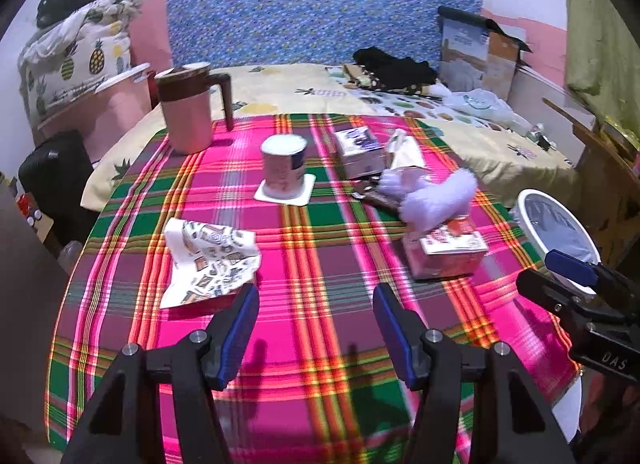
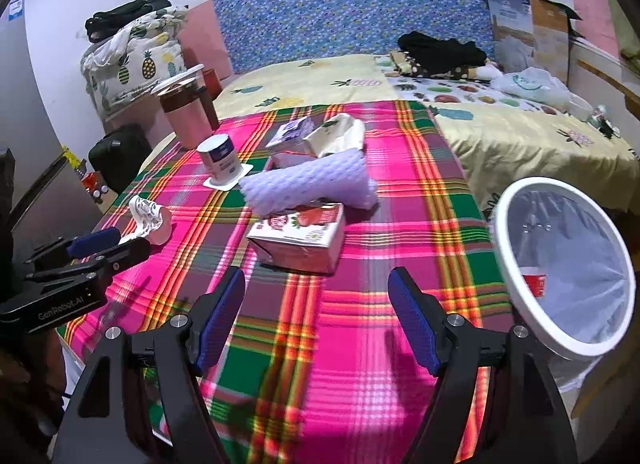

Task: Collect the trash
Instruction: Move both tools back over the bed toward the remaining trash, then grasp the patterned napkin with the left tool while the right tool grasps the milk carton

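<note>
- My left gripper (image 1: 316, 334) hangs over the plaid cloth (image 1: 320, 264) with its 2 blue pads spread wide and nothing between them.
- My right gripper (image 2: 318, 314) is spread the same way, empty; on the left gripper's body in the right wrist view I read "GenRobot.AI".
- Just past my left gripper's left finger lies a crumpled printed paper (image 1: 208, 260), flat on the cloth.
- Ahead of my right gripper sits a pink carton (image 2: 298, 238) with red lettering too blurred to read; a lilac foam sleeve (image 2: 310, 183) rests on its far edge.
- At the table's right edge stands the white-rimmed trash bin (image 2: 506, 260), bag-lined, with a red-labelled item inside.
- Farther on: a tin (image 1: 283, 167) on a white coaster (image 1: 262, 195), a small purple-printed box (image 1: 360, 149), and a pink jug (image 1: 188, 111).
</note>
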